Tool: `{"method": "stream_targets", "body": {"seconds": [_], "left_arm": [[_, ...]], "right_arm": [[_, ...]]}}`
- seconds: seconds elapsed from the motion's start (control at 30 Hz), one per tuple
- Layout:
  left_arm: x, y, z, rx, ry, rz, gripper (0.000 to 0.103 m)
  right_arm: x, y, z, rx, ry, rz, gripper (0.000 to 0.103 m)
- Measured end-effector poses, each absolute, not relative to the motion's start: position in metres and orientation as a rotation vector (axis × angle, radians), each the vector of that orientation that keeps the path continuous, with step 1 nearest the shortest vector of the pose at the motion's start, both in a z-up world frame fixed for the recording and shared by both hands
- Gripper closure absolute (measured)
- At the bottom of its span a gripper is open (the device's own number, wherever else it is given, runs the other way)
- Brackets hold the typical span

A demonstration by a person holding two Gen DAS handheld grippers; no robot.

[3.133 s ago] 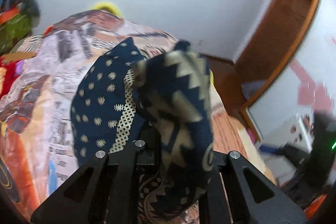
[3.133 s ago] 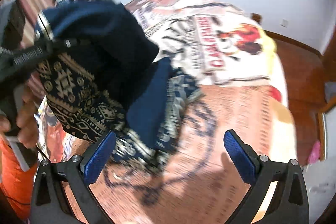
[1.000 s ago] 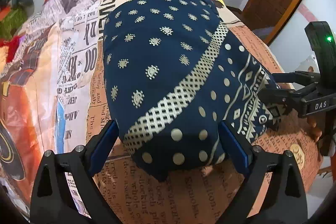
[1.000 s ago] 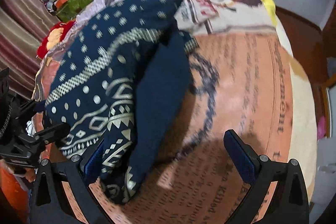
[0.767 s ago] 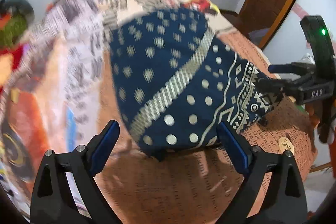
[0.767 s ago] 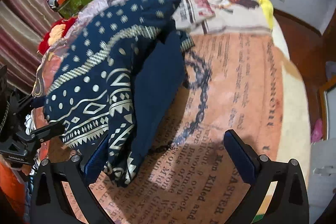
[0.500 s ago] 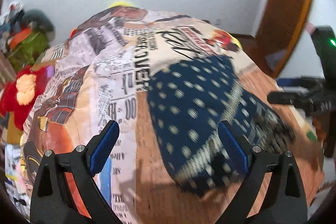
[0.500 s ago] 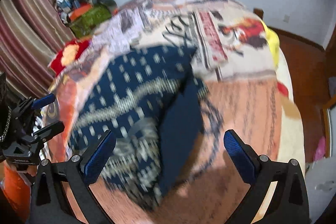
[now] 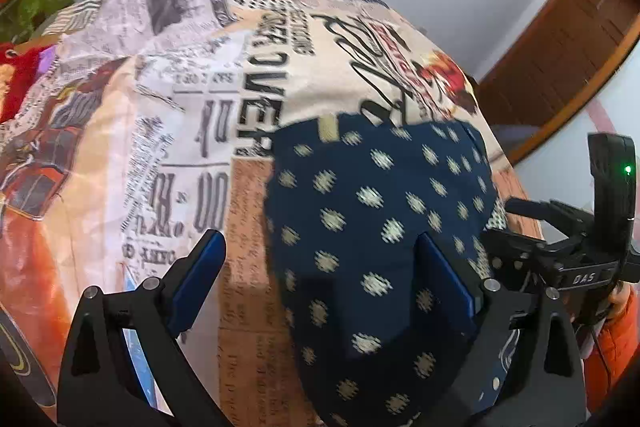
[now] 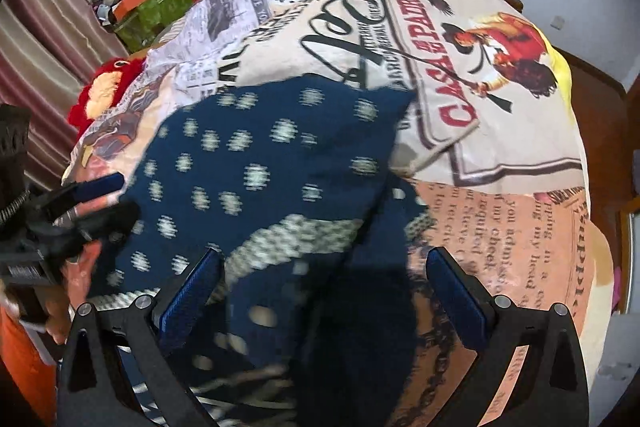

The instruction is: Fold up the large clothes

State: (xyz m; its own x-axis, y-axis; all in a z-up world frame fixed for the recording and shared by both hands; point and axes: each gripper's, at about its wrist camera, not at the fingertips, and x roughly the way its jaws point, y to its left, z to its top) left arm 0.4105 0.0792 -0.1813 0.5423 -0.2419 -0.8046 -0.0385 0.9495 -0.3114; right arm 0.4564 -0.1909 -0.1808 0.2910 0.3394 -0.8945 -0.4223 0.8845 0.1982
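A navy garment with cream dots and a patterned band lies folded on the bed (image 9: pixel 372 227) (image 10: pixel 260 179). My left gripper (image 9: pixel 320 275) stands open just above its left edge, nothing between the blue pads. My right gripper (image 10: pixel 320 287) is open too, over the garment's near right part, where a plain navy flap (image 10: pixel 360 327) hangs down. Each gripper shows in the other's view: the right gripper's black body at the garment's right edge (image 9: pixel 560 251), the left one's at the garment's left edge (image 10: pixel 60 211). Both views are blurred by motion.
A newspaper-print bedspread (image 9: pixel 180 107) (image 10: pixel 500 187) covers the bed. A red plush toy (image 10: pixel 100 95) and a green box with clutter (image 10: pixel 152 7) sit at the bed's far left by a striped curtain. A wooden door frame (image 9: pixel 560 47) stands at right. An orange sleeve (image 9: pixel 612 339) shows.
The left gripper let go of the garment, which now lies folded on the bed. Both open grippers have swung back in low over the garment after lifting away half a second ago.
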Motion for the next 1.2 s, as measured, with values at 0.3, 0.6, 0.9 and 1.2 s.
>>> {"method": "stream_targets", "body": {"seconds": [0.3, 0.6, 0.9, 1.2], "left_arm": [[0.396, 0.094, -0.181, -0.409, 1.054, -0.142, 0.005], [0.383, 0.089, -0.213, -0.686, 1.146, -0.281, 0.005], [0.395, 0.079, -0.234, -0.782, 1.202, -0.334, 0.003], [0.417, 0.071, -0.248, -0.815, 1.238, -0.386, 0.002]], "right_arm": [[0.452, -0.218, -0.172, 0.002, 1.183, 0.495, 0.000], [0.430, -0.226, -0.189, 0.054, 1.273, 0.546, 0.000], [0.439, -0.222, -0.213, 0.171, 1.385, 0.585, 0.000], [0.454, -0.198, -0.219, 0.178, 1.379, 0.650, 0.000]]}}
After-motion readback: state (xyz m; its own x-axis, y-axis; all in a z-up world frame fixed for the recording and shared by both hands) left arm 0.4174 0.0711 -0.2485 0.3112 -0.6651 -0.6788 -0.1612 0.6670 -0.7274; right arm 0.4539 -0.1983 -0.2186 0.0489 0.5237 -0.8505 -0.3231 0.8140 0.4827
